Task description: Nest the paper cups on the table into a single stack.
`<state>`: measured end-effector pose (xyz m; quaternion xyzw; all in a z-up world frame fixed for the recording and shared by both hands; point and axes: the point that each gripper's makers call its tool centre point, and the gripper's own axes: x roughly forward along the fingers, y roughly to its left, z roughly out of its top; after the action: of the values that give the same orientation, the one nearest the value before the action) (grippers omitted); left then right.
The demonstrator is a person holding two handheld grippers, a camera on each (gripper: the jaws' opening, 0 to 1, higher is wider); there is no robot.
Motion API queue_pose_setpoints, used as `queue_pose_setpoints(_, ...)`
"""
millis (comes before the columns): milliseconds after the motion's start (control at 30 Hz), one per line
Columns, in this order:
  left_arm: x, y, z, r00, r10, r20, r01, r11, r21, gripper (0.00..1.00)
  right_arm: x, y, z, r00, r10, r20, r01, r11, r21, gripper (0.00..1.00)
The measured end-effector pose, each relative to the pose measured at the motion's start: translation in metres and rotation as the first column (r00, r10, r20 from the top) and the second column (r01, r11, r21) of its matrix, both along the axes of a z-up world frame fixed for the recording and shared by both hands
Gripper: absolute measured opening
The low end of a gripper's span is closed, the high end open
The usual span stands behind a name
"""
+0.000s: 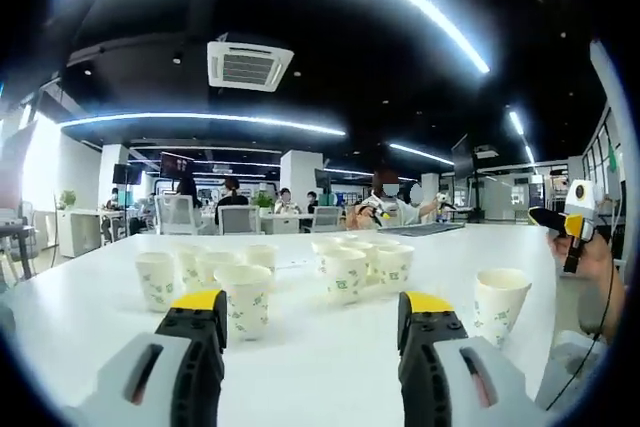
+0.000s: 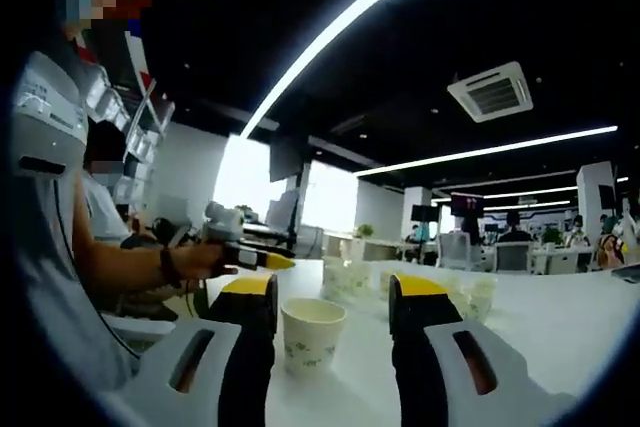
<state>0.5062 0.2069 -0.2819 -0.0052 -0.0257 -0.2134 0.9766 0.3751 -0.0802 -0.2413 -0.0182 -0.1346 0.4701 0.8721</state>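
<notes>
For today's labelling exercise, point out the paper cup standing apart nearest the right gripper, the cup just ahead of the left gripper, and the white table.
lone paper cup point(image 2: 312, 335), right gripper view, on its side wall.
front paper cup point(image 1: 246, 299), left gripper view, on its patterned wall.
table point(image 1: 320, 367), left gripper view, on bare top between the jaws.

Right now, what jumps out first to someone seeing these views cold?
Loose paper cups dotted over the white table, none nested yet, with one cup standing apart between the right gripper and its open fingers. The left gripper is open too, aimed at the cluster.
</notes>
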Motion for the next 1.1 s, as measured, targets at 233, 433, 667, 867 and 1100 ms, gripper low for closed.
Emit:
queue_pose_setpoints(233, 0.022, 0.017, -0.017, 0.998, -0.014, -0.065, 0.013, 1.0, -0.004, 0.83, 0.0, 0.007, -0.005, 1.0, 0.003, 0.01, -0.002, 1.0, -0.019, 0.43)
queue_pose_setpoints(433, 0.035, 0.023, -0.013, 0.998, -0.006, -0.07, 0.009, 0.999, 0.05, 0.83, 0.002, -0.001, -0.003, 1.0, -0.019, 0.023, 0.019, 1.0, -0.025, 0.42)
queue_pose_setpoints(667, 0.057, 0.026, -0.019, 0.995, 0.002, -0.1, 0.008, 0.994, 0.106, 0.83, 0.004, -0.008, -0.002, 0.999, -0.037, 0.009, 0.037, 0.999, -0.01, 0.41)
queue_pose_setpoints(867, 0.074, 0.026, -0.022, 0.993, 0.015, -0.121, 0.004, 0.989, 0.151, 0.83, 0.001, -0.009, 0.001, 0.998, -0.046, 0.031, 0.047, 0.999, -0.022, 0.4)
queue_pose_setpoints(1100, 0.105, 0.021, -0.035, 0.984, 0.014, -0.179, 0.014, 0.988, 0.153, 0.81, 0.005, -0.02, -0.002, 0.998, -0.06, 0.014, 0.06, 0.998, -0.022, 0.4)
